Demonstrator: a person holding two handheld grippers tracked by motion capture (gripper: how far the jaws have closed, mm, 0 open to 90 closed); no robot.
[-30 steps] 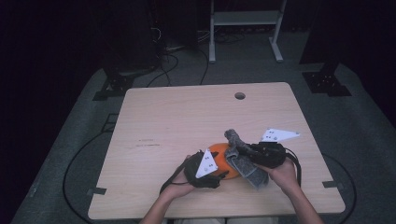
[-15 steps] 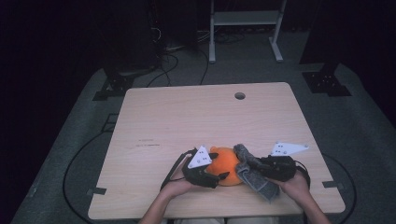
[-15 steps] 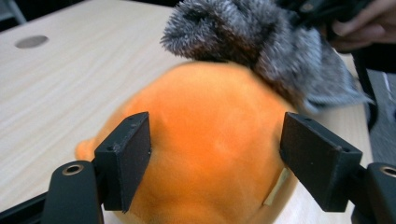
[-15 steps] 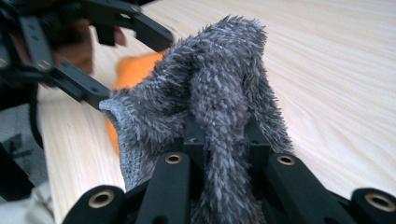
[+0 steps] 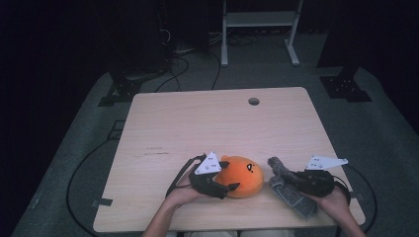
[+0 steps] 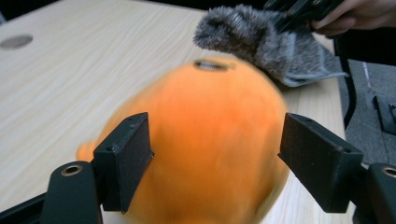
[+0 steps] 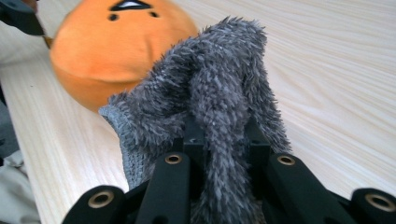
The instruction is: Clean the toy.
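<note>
Since the frame a second ago, the right gripper (image 5: 289, 176) has been carried away from the orange plush toy (image 5: 242, 176) toward the right edge of the table (image 5: 197, 123), taking the grey fuzzy sock (image 5: 291, 192) with it; a gap of bare wood is now seen between toy and sock, where before the two overlapped. The toy itself has stayed near the front edge, slightly left of the table's middle.

Left gripper (image 6: 217, 161) — jaws have just been opening. In the left gripper view the toy (image 6: 205, 144) sits between the two black pads (image 6: 128, 158); the left pad is at the toy's side, the right pad stands clear of it. No squeeze is seen, so the gripper is noted as open around the toy. The toy is blurred in this view.

Right gripper (image 7: 219, 140) — jaws closed tight on a fold of the sock (image 7: 219, 88). In the right gripper view the fuzzy fabric is pinched between the jaws and rises above them, with the ribbed cuff hanging at the left. The toy's face (image 7: 123, 9) is seen beyond the sock.

In the high view the sock's lower part rests on the table by the right hand (image 5: 331, 200).

No container is on the table; a round hole (image 5: 253, 101) is noted near the far edge.
</note>
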